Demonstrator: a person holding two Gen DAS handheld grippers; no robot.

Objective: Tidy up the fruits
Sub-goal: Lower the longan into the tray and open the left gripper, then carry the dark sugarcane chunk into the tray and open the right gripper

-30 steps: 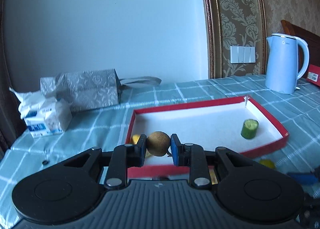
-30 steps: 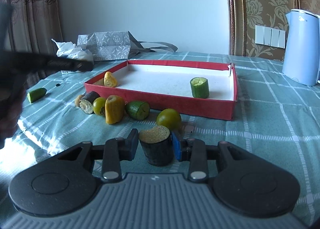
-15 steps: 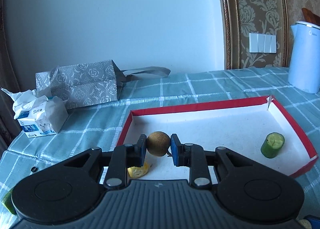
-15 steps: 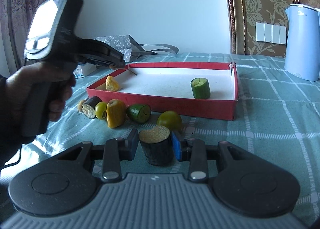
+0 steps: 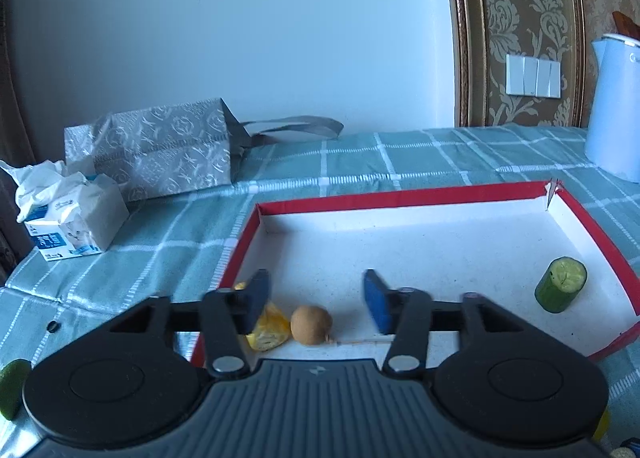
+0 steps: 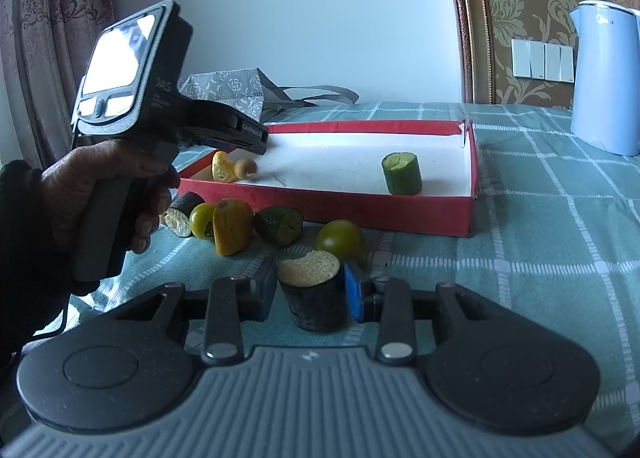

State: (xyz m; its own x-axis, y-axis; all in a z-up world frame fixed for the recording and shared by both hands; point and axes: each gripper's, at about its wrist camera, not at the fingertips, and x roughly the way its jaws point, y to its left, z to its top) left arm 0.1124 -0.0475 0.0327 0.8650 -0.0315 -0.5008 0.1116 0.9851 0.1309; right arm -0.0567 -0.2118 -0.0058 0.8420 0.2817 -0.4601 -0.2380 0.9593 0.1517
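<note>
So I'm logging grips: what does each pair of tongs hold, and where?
Left tongs: nothing; just opened, brown fruit lies in the tray. Right tongs: dark eggplant chunk, clamped by its sides.

Left gripper [image 5: 318, 300] jaws have just been opening; small brown fruit [image 5: 311, 325] now lies free on red tray [image 5: 400, 197] floor beside yellow piece [image 5: 269, 332].

Both wrist cameras looked forward and slightly downward along their fingers. The left sat close over the red tray [image 5: 400, 197]; the right sat farther back. Both shared that tray and the kettle [image 6: 604, 81] at right.
</note>
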